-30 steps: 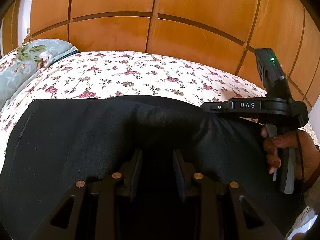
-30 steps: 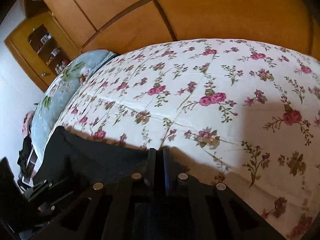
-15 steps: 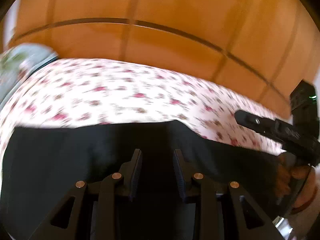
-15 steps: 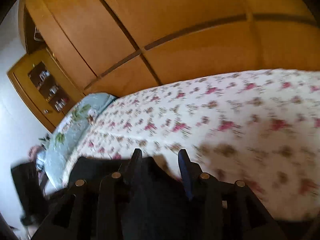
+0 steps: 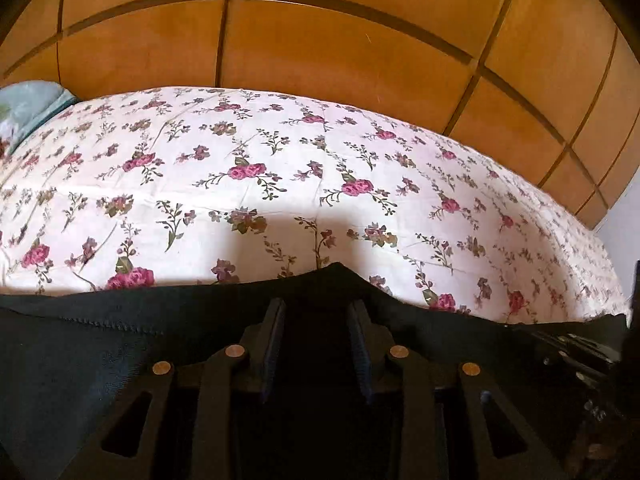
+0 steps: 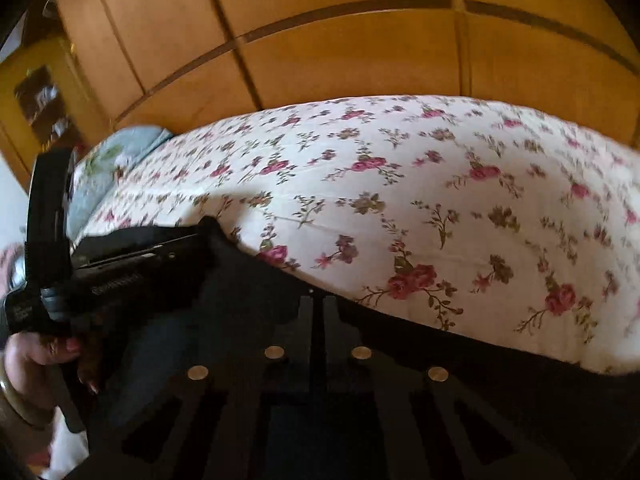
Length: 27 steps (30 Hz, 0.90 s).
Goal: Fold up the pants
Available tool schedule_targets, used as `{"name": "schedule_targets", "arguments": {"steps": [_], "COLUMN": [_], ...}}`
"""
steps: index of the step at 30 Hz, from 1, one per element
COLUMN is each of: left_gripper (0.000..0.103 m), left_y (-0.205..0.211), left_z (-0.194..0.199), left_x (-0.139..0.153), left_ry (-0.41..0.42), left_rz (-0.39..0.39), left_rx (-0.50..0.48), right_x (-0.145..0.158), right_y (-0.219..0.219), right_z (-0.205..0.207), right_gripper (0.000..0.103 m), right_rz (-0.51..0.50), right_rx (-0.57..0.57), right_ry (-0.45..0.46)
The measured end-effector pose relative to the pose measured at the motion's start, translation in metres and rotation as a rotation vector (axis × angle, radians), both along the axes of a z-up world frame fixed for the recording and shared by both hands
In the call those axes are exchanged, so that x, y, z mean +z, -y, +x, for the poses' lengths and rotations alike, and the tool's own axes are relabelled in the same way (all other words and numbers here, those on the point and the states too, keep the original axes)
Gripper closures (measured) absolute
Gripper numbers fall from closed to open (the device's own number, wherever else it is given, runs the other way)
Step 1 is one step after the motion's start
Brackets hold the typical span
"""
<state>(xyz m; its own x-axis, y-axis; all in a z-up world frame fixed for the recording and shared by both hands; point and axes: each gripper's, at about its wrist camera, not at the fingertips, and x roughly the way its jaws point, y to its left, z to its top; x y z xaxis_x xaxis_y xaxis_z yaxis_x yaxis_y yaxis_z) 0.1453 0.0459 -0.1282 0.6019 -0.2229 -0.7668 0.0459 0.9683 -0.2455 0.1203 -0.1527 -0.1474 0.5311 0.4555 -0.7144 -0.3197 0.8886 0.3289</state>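
Observation:
The black pants (image 5: 80, 360) lie across the near part of a floral bedspread (image 5: 280, 160). My left gripper (image 5: 318, 304) has its jaws partly apart, closed on a thick bunch of the pants' edge, which rises to a peak at the fingertips. In the right wrist view the pants (image 6: 240, 280) hang from my right gripper (image 6: 318, 300), whose fingers are pressed together on the cloth's edge. The left gripper (image 6: 188, 240) and the hand (image 6: 32, 356) holding it show at that view's left. The right gripper's body (image 5: 580, 352) sits at the left wrist view's right edge.
A wooden panelled wardrobe (image 5: 320, 40) stands behind the bed. A pale blue floral pillow (image 5: 28, 108) lies at the bed's left end. A wooden cabinet with shelves (image 6: 36, 96) is at the far left. Bare bedspread (image 6: 440, 180) stretches beyond the pants.
Both grippers have drawn the pants' edge back, and far more bedspread shows now. The right jaws stood apart half a second ago and have shut on the cloth again.

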Motion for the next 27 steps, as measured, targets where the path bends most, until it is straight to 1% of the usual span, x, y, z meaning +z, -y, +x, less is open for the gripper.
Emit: {"name": "schedule_targets", "arguments": {"steps": [2,3,4,6,7,8,9,10,11,12,14,16,18,20,24,27], "left_gripper": [0.069,0.069,0.069,0.069,0.069,0.069,0.069,0.069,0.069,0.069,0.068,0.062,0.062,0.062,0.061,0.058], "left_y": [0.007,0.01,0.01,0.006,0.003,-0.001,-0.004,-0.008,-0.013,-0.016,-0.022,-0.025,-0.029,-0.034,-0.034,-0.031], "left_z": [-0.001,0.0,-0.001,-0.002,-0.006,-0.011,-0.018,-0.028,-0.04,-0.048,-0.066,-0.079,-0.089,-0.097,-0.102,-0.104], "left_x": [0.001,0.001,0.002,0.005,0.008,0.012,0.015,0.019,0.023,0.024,0.026,0.022,0.014,0.009,0.004,0.004], "left_ry": [0.009,0.01,0.009,0.003,0.0,0.0,0.006,0.017,0.027,0.036,0.059,0.064,0.066,0.088,0.124,0.137], "left_rz": [0.047,0.057,0.054,0.021,0.003,-0.006,-0.015,-0.029,-0.045,-0.057,-0.074,-0.053,-0.035,-0.054,-0.041,-0.022], "left_rx": [-0.005,-0.006,-0.007,-0.008,-0.002,0.011,0.023,0.035,0.043,0.049,0.058,0.074,0.081,0.078,0.061,0.056], "right_x": [-0.002,-0.003,-0.004,-0.005,-0.004,0.002,0.008,0.015,0.022,0.028,0.034,0.035,0.035,0.034,0.032,0.033], "right_y": [0.005,0.008,0.013,0.023,0.026,0.033,0.032,0.038,0.045,0.054,0.07,0.087,0.111,0.136,0.185,0.219], "right_z": [0.004,0.005,0.005,0.005,0.004,-0.001,-0.006,-0.014,-0.023,-0.034,-0.051,-0.068,-0.091,-0.11,-0.146,-0.17], "right_gripper": [0.102,0.102,0.102,0.102,0.101,0.097,0.089,0.073,0.065,0.053,0.053,0.053,0.052,0.051,0.05,0.05], "right_rz": [0.041,0.066,0.096,0.173,0.194,0.216,0.221,0.236,0.252,0.264,0.268,0.249,0.225,0.226,0.279,0.26], "right_rx": [0.001,0.001,0.001,0.0,-0.008,-0.03,-0.044,-0.06,-0.083,-0.112,-0.15,-0.196,-0.268,-0.348,-0.509,-0.616], "right_ry": [-0.012,-0.017,-0.023,-0.04,-0.043,-0.036,-0.026,-0.011,0.006,0.026,0.038,0.026,0.015,-0.006,-0.022,-0.006]}}
